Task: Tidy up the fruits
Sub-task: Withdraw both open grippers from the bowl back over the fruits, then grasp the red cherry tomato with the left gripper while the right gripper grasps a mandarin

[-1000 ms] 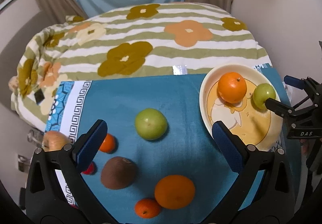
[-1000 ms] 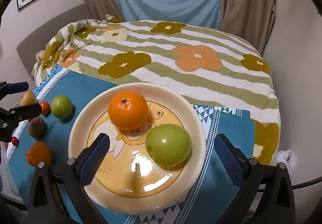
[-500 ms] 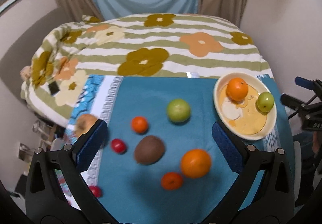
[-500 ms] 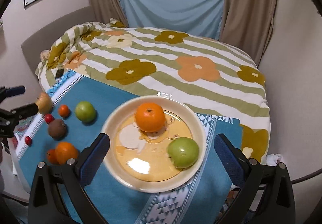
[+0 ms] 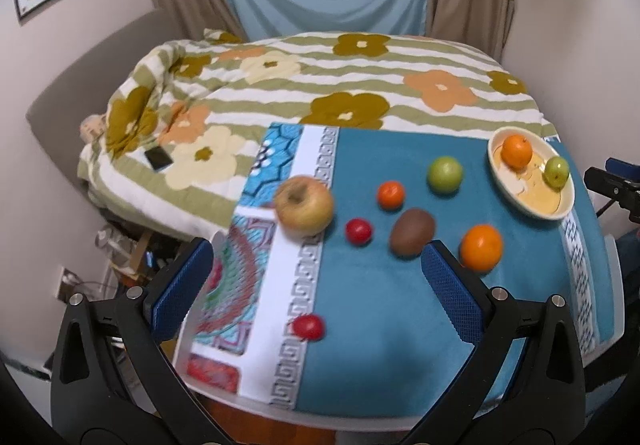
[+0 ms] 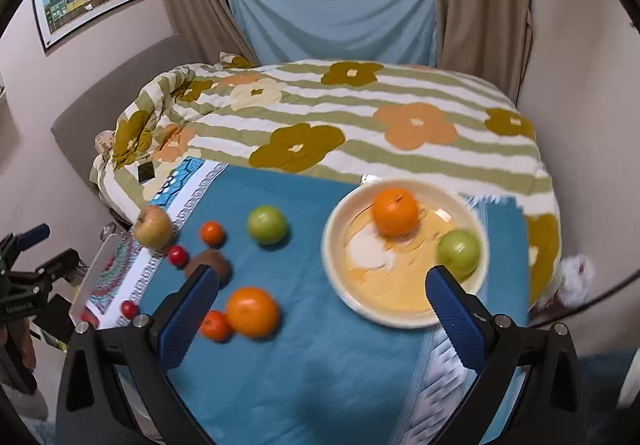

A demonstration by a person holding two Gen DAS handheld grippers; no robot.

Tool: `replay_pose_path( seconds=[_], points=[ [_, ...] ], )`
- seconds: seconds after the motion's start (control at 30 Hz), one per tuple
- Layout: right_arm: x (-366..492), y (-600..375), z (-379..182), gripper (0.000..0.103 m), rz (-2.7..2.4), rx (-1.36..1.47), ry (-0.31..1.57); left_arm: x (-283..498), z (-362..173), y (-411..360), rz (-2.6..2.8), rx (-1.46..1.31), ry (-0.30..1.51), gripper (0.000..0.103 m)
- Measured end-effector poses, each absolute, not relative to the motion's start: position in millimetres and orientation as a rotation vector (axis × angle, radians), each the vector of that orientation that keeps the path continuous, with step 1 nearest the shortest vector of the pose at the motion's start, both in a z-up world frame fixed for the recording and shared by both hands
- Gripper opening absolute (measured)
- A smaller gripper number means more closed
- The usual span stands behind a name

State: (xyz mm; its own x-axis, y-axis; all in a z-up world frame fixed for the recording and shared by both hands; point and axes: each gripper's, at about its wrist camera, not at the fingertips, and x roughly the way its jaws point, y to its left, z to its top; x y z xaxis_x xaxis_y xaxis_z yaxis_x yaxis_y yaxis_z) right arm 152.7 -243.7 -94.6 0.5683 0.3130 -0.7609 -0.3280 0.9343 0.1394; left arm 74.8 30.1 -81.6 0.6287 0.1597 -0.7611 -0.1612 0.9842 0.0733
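Observation:
A cream plate [image 6: 404, 319] on the blue cloth holds an orange [image 6: 395, 212] and a green apple [image 6: 458, 252]; the plate [image 5: 532, 207] sits far right in the left wrist view. Loose on the cloth lie a yellow apple [image 5: 304, 205], a green apple [image 5: 445, 174], a kiwi [image 5: 412, 231], an orange [image 5: 481, 247], a small mandarin [image 5: 391, 194] and red tomatoes [image 5: 358, 231]. My left gripper [image 5: 316, 285] is open and empty above the cloth's left end. My right gripper [image 6: 320, 309] is open and empty, raised in front of the plate.
The cloth covers a small table [image 5: 360, 417] set against a bed with a flowered quilt [image 5: 320, 85]. A phone [image 5: 159, 157] lies on the quilt. Another mandarin [image 6: 215, 325] touches the orange [image 6: 253, 311]. Walls stand close on the right.
Both grippers have pulled back and up from the table, so the fruits and plate look smaller. The left view has swung left, bringing the yellow apple and tomatoes into sight.

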Motion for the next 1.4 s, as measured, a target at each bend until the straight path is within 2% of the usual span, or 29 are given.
replay_pose_path(
  seconds=[0.23, 0.5, 0.6, 0.7, 0.77, 0.8, 0.83, 1.07, 1.13, 1.2, 1.27, 1.4],
  points=[
    [125.3, -206.3, -118.1, 0.103, 0.313, 0.02, 0.931, 58.4, -115.3, 63.1, 0.14, -0.009, 0.923, 0.103],
    [103.3, -171.6, -154.9, 0.103, 0.245, 0.026, 0.982, 48.1, -165.6, 63.9, 0.039, 0.011, 0.985, 0.103],
    [99.2, -163.3, -170.1, 0.103, 0.236, 0.017, 1.003, 47.8, -186.9, 57.4, 0.013, 0.034, 1.005, 0.096],
    [95.7, -158.0, -184.8, 0.103, 0.233, -0.002, 1.019, 49.3, -202.3, 55.4, -0.003, 0.037, 1.022, 0.095],
    [93.8, -155.6, -192.6, 0.103, 0.232, -0.011, 1.026, 51.2, -210.1, 52.7, -0.011, 0.035, 1.022, 0.087],
    [93.1, -154.9, -196.4, 0.103, 0.231, -0.014, 1.029, 52.7, -214.1, 51.3, -0.015, 0.035, 1.026, 0.078],
    [92.4, -154.8, -199.7, 0.103, 0.23, -0.017, 1.031, 54.8, -218.1, 50.7, -0.017, 0.033, 1.035, 0.075],
    [91.6, -148.1, -215.2, 0.098, 0.246, -0.031, 1.06, 62.6, -229.9, 51.1, -0.002, 0.006, 1.055, 0.066],
    [92.6, -147.3, -216.9, 0.097, 0.256, -0.028, 1.062, 63.5, -232.9, 51.4, 0.002, -0.001, 1.07, 0.048],
    [94.3, -145.7, -217.7, 0.093, 0.263, -0.028, 1.063, 63.8, -236.2, 53.1, 0.006, -0.009, 1.084, 0.041],
    [94.7, -143.9, -219.1, 0.089, 0.272, -0.031, 1.066, 62.1, -236.5, 53.6, 0.007, -0.017, 1.08, 0.041],
    [97.3, -140.7, -221.6, 0.087, 0.288, -0.046, 1.068, 62.1, -236.6, 55.0, 0.011, -0.013, 1.082, 0.041]
  ],
)
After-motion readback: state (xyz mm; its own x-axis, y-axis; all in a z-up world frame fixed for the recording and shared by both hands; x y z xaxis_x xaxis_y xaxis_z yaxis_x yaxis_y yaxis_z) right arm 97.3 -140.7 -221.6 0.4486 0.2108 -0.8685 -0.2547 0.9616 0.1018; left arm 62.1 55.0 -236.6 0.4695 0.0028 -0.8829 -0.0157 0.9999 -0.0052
